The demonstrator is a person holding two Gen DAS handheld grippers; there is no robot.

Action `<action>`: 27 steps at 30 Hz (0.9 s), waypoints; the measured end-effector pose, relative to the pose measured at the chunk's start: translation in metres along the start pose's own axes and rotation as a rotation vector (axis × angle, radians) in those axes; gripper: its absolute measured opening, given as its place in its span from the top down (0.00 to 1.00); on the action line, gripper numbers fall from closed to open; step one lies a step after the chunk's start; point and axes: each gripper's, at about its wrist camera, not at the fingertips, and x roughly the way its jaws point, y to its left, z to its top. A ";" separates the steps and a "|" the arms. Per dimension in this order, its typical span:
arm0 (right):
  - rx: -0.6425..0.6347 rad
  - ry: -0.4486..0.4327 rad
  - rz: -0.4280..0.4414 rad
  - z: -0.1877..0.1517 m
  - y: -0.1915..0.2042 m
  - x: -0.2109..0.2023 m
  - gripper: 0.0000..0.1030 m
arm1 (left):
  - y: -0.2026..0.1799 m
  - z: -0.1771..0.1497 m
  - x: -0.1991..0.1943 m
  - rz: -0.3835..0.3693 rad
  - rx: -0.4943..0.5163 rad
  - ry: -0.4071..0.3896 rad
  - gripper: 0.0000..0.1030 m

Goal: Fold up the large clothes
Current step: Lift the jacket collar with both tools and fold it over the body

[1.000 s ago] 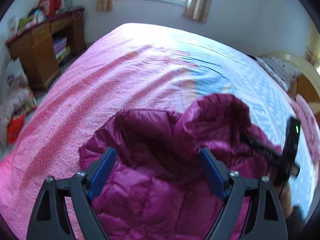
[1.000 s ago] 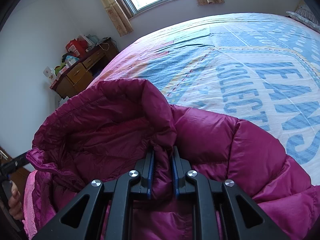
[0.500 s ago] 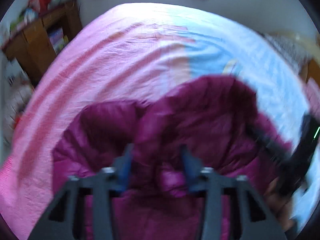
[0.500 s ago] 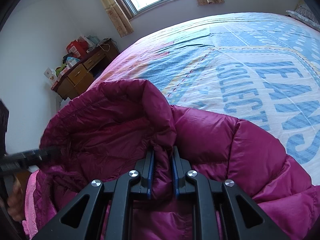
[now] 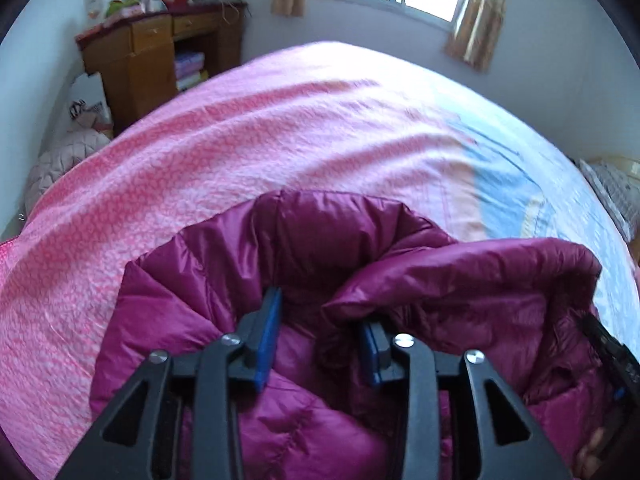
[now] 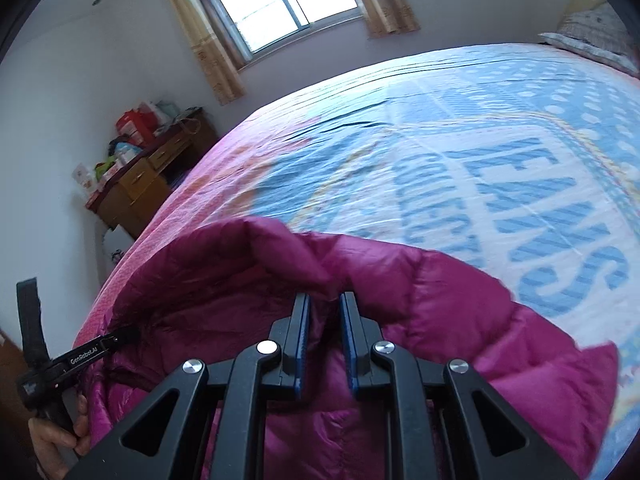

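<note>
Pinching a jacket (image 6: 440, 320) fold, right gripper (image 6: 323, 316) sits frame-centre; left gripper (image 5: 318, 322) fingers, opening, straddle the collar bunched just right of its centre.

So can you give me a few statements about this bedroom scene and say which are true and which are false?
1. The puffy jacket is magenta. True.
2. It lies on a wooden floor. False: it lies on the bed cover.
3. The right gripper pinches a fold of the jacket. True.
4. The window is covered by closed curtains. False: the curtains hang at its sides.
5. The wooden desk carries clutter on top. True.
</note>
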 end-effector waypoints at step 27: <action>-0.385 0.168 -0.147 0.003 0.064 0.014 0.91 | 0.022 0.001 -0.002 -0.166 -0.136 -0.035 0.51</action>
